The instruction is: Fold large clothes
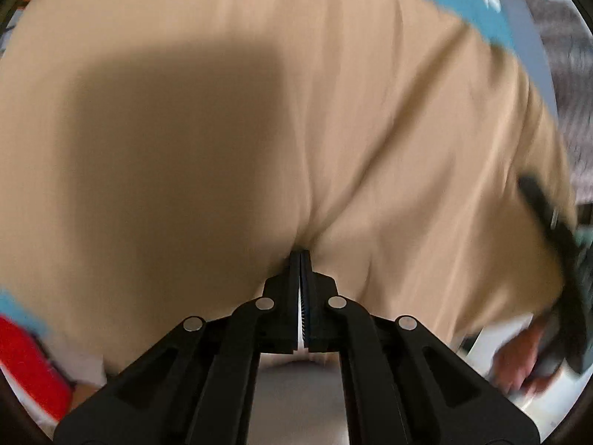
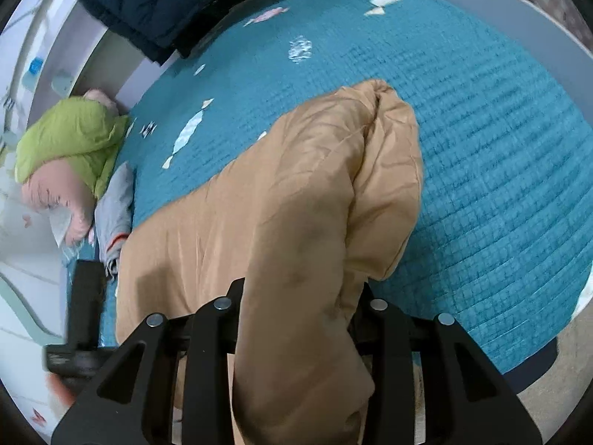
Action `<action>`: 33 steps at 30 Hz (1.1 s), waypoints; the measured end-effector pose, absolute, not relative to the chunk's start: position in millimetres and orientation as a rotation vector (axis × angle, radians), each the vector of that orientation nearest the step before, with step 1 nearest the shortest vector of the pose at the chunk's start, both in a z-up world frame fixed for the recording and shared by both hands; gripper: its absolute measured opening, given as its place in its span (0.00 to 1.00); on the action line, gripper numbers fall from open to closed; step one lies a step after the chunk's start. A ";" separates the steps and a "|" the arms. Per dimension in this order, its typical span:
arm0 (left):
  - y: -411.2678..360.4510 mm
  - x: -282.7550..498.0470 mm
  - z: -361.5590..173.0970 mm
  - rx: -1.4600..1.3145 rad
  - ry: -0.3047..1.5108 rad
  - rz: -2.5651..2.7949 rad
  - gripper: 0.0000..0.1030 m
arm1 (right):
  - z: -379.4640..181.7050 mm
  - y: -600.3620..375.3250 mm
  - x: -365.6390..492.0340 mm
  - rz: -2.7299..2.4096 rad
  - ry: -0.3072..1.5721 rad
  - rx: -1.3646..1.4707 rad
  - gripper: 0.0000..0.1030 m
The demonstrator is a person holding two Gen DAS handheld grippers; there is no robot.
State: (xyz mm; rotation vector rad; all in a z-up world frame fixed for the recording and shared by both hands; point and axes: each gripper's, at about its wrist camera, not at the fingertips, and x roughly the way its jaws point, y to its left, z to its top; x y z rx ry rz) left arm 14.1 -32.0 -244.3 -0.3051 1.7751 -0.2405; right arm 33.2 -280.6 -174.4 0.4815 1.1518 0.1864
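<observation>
A large tan padded jacket (image 1: pixel 370 111) fills the left wrist view. My left gripper (image 1: pixel 300 256) is shut, and creases in the cloth run together at its tips, so it pinches a thin fold. In the right wrist view the tan jacket (image 2: pixel 296 193) lies in a heap on the bed. A thick roll of it passes between the fingers of my right gripper (image 2: pixel 300 293), which is shut on it; the cloth hides the fingertips. The other gripper shows as a blurred black shape at the jacket's left edge (image 2: pixel 87 296).
The jacket rests on a teal quilted bedspread (image 2: pixel 463 148) with candy prints. A dark navy jacket (image 2: pixel 166 3) lies at the far end. Green (image 2: pixel 70 141), pink and grey (image 2: pixel 115 211) clothes sit at the left edge. The pale bed frame (image 2: pixel 481 7) borders the far side.
</observation>
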 end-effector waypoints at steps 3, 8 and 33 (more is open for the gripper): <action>-35.3 7.7 -271.4 -0.274 1.834 -0.223 0.02 | -177.2 -281.5 35.6 0.193 1.165 0.483 0.32; -40.9 16.0 -237.4 -0.188 1.708 -0.211 0.01 | -177.7 -277.3 39.2 0.180 1.184 0.456 0.32; -37.5 164.1 -194.9 -0.008 1.382 -0.164 0.02 | -183.4 -287.6 40.7 0.139 1.162 0.541 0.33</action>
